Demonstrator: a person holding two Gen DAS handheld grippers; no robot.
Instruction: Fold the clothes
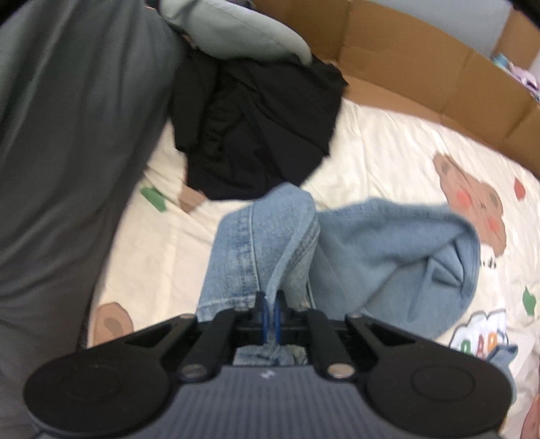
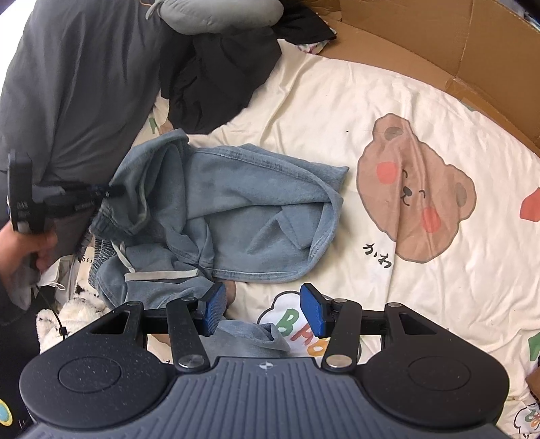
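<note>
Light blue denim shorts (image 2: 229, 216) lie crumpled on a cream bedsheet (image 2: 337, 101) with bear prints. My left gripper (image 1: 270, 317) is shut on an edge of the shorts (image 1: 266, 243) and lifts it; it also shows at the left of the right wrist view (image 2: 111, 193), pinching the waistband. My right gripper (image 2: 263, 310) is open and empty, just above the near edge of the shorts, with its blue pads (image 2: 214, 309) apart.
A black garment (image 1: 256, 128) lies heaped at the back beside a grey-green pillow (image 1: 236, 27). A grey garment (image 2: 84, 84) fills the left. Brown cardboard (image 2: 438, 44) borders the far side of the bed. A bear print (image 2: 415, 189) marks the sheet on the right.
</note>
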